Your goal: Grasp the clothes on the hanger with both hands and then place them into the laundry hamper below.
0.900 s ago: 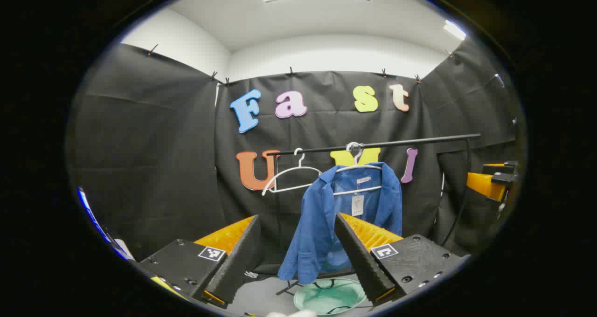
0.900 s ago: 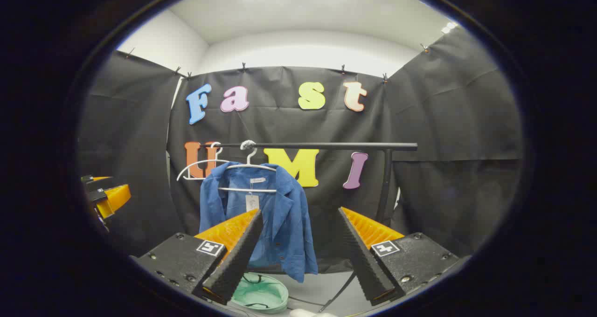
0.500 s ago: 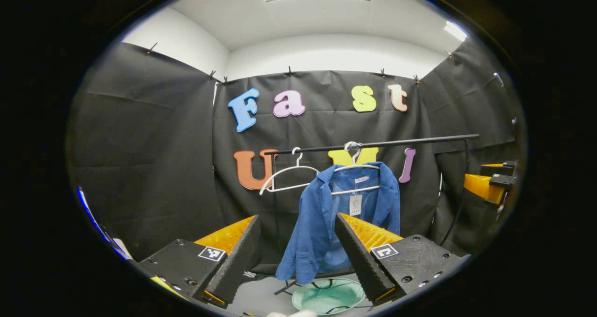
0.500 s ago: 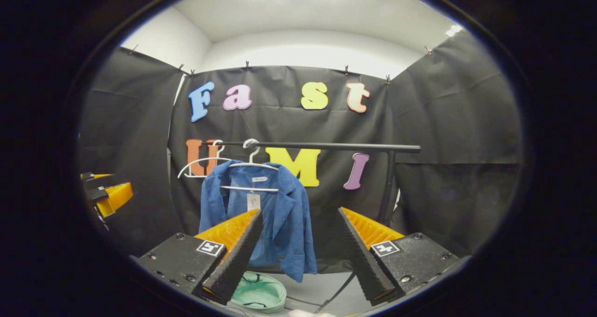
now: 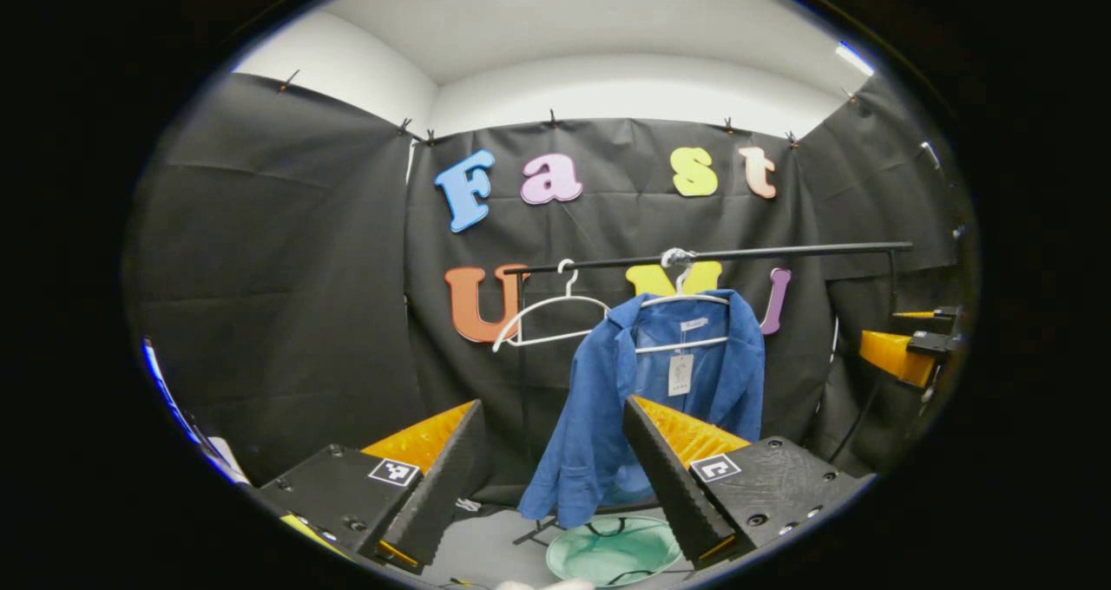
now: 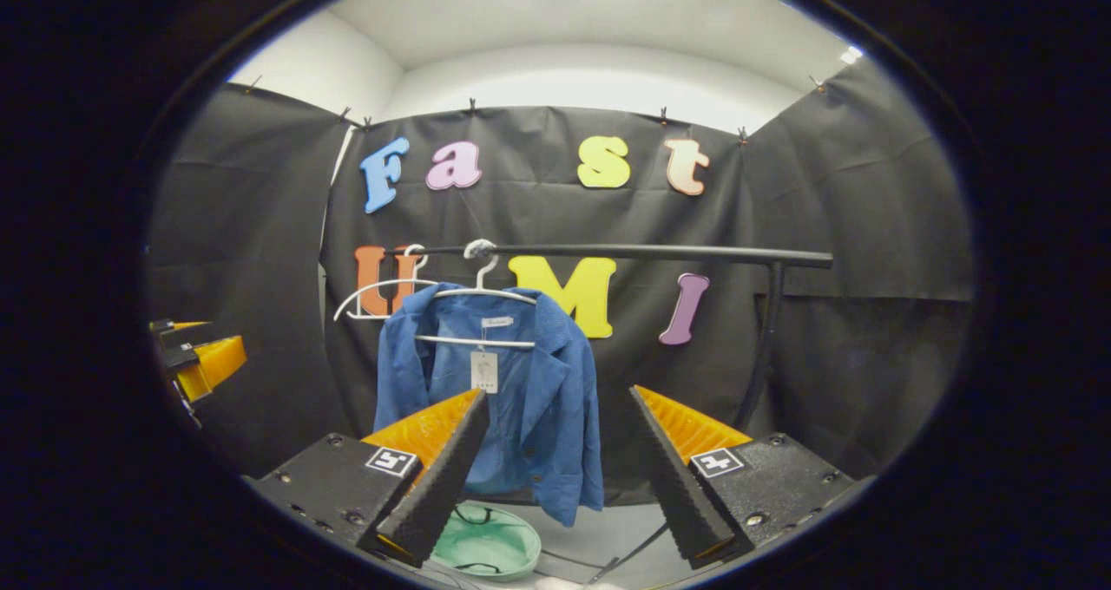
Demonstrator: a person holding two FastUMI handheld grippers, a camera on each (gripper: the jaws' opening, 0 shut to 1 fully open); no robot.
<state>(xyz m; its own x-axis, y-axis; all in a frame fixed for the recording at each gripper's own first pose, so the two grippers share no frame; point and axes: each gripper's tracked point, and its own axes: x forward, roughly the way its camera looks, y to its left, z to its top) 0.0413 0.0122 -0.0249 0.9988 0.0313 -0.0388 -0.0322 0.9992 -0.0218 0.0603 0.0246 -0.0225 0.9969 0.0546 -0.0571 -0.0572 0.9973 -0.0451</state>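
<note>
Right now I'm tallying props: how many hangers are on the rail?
2. The bare white hanger hangs near the rail's left end; beside it, the second hanger carries the blue jacket. None looks hidden.

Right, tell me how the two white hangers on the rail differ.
1. The bare hanger carries nothing; the loaded hanger holds a blue jacket with a tag.
2. The bare hanger sits at the end of the black rail; the loaded hanger hangs further in, above the green hamper.
Both are white and hooked over that rail.
</note>
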